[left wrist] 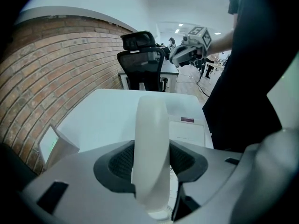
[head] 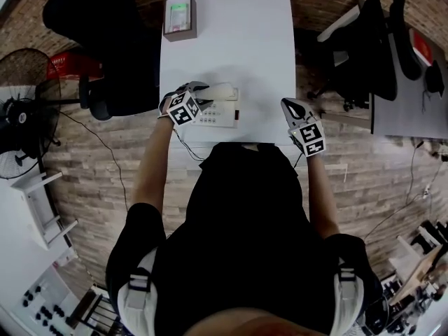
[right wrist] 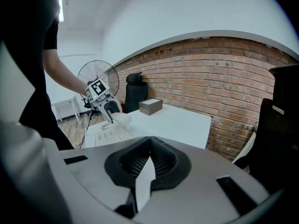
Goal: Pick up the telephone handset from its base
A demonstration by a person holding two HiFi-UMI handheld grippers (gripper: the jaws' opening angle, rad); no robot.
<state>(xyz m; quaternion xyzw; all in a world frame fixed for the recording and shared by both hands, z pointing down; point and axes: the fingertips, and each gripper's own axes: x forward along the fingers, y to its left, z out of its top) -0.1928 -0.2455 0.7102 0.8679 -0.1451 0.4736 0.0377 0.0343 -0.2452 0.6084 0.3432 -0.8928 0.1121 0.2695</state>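
Observation:
The white telephone handset (head: 219, 91) is lifted a little above its base (head: 218, 115) near the white table's front edge. My left gripper (head: 201, 94) is shut on it. In the left gripper view the handset (left wrist: 152, 143) stands as a curved bar clamped between the dark pads, with the base (left wrist: 188, 132) below and behind it. My right gripper (head: 289, 106) hovers to the right of the phone, shut with nothing in it. In the right gripper view its pad tips meet (right wrist: 150, 147), and the left gripper (right wrist: 104, 108) with the handset (right wrist: 122, 119) shows over the base (right wrist: 104, 135).
A small grey box with a green top (head: 179, 15) stands at the table's (head: 238, 40) far left. Black office chairs (head: 105, 40) flank the table, and a floor fan (head: 24, 107) stands at the left. A cord (head: 185, 144) hangs off the table's front edge.

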